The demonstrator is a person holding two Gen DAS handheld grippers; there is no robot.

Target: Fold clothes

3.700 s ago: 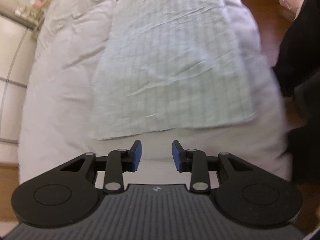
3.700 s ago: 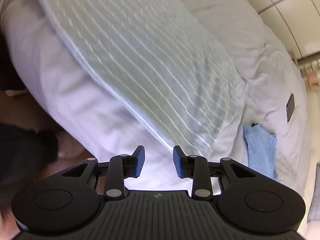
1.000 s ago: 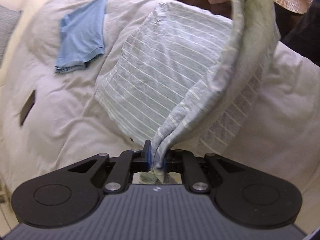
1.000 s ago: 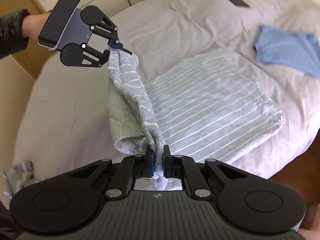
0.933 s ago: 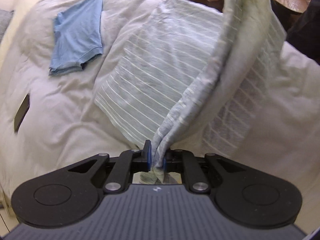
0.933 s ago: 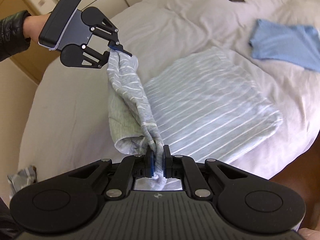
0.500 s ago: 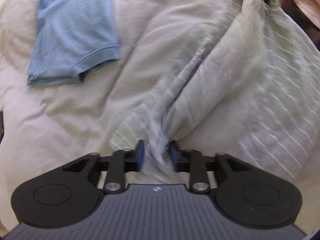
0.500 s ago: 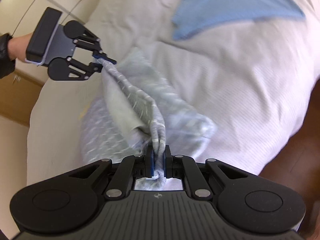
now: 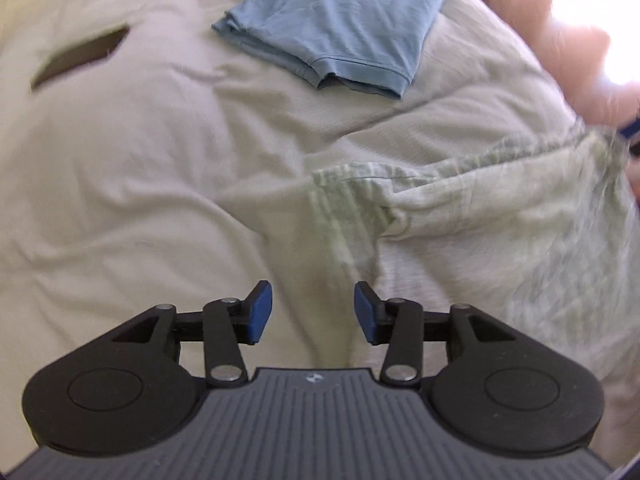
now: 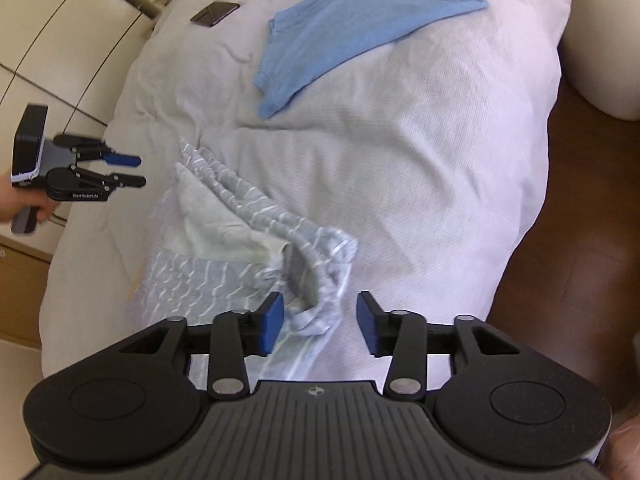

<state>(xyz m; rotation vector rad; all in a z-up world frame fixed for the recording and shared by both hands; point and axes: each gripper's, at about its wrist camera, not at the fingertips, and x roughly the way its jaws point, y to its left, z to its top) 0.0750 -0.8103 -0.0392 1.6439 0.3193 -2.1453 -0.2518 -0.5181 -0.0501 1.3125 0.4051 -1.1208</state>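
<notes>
Claws both wide and empty: left claw (image 9: 313,307), right claw (image 10: 320,322). Striped garment (image 10: 256,256) lies bunched on bed (image 10: 420,160); fold step released, next move likely calls for regrasping and flattening.

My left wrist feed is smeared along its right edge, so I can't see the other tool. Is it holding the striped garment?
Observer: No. The right tool is open. The bunched edge of the striped garment lies between its jaws, unclamped.
Operator: And mine, is it clear of the cloth?
Observer: Yes. In the right wrist view the left tool is open and sits apart from the garment, beside its far corner.
Operator: Does the fold lie flat?
Observer: No. A rumpled ridge runs along the garment, and its paler inside shows next to it.
</notes>
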